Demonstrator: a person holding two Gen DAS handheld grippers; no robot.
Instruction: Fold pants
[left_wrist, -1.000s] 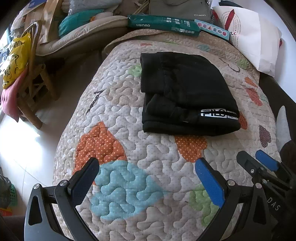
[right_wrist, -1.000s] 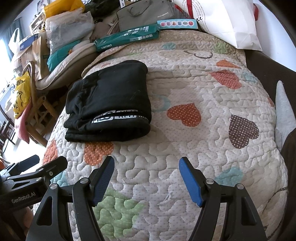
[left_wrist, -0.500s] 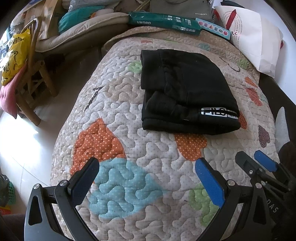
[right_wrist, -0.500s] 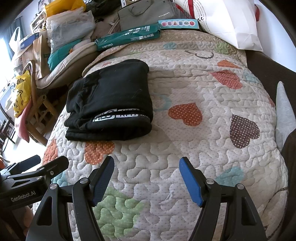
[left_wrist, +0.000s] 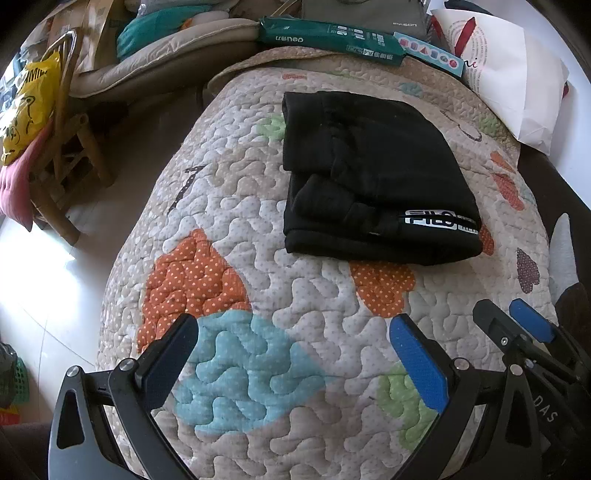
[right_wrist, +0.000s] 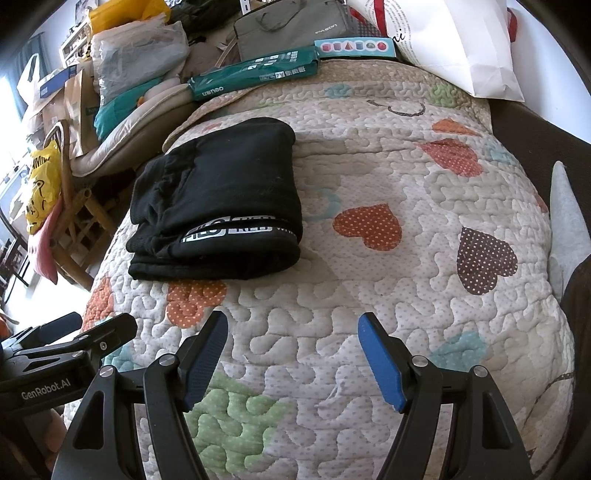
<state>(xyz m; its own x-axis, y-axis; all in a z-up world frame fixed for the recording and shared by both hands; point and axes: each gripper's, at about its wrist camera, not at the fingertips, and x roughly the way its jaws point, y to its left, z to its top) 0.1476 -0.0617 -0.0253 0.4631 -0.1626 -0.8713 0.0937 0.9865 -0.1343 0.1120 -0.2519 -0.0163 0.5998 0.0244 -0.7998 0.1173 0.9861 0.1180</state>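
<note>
From the left wrist I see my left gripper (left_wrist: 291, 350) spread wide over the quilt (left_wrist: 229, 206), holding nothing, with the right gripper (left_wrist: 517, 325) poking in at lower right. The floor (left_wrist: 48, 280) beside the bed shows only here. From the right wrist, the right gripper (right_wrist: 291, 350) is also wide and empty, and the brown heart patch (right_wrist: 485, 258) shows larger.

The pants (left_wrist: 373, 177) lie folded into a compact black stack with a white logo band along the near edge, flat on the quilt's far left part, well apart from both grippers.

Bare quilt lies between the grippers and the stack. Boxes (right_wrist: 255, 72) and a white bag (right_wrist: 454, 40) crowd the far edge.
</note>
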